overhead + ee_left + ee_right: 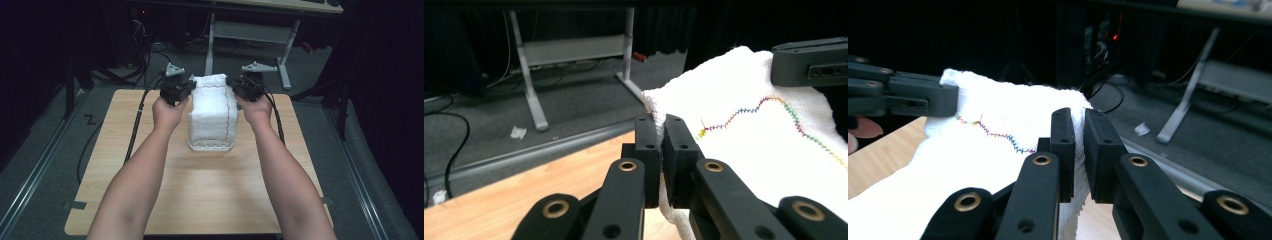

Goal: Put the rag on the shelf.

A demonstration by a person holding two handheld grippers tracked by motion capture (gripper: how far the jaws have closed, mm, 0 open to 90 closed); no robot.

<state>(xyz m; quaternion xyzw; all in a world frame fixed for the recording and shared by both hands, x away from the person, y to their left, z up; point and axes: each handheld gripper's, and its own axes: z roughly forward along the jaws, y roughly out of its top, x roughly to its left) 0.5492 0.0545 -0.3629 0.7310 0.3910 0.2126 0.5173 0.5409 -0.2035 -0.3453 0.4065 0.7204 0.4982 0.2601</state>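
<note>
A white towel (212, 112) with a multicoloured stitched line hangs stretched above the wooden table (200, 185), its lower end resting on the tabletop. My left gripper (186, 89) is shut on the towel's upper left corner; the cloth (744, 135) is pinched between its jaws (661, 145). My right gripper (235, 89) is shut on the upper right corner, with the towel (998, 150) squeezed between its pads (1079, 145). In each gripper view the other gripper shows at the far corner of the cloth.
A grey-legged desk (247, 35) stands beyond the table on the dark floor. Cables (135, 125) trail from the grippers over the table's left and right sides. Metal rails (35, 170) run along the floor on both sides.
</note>
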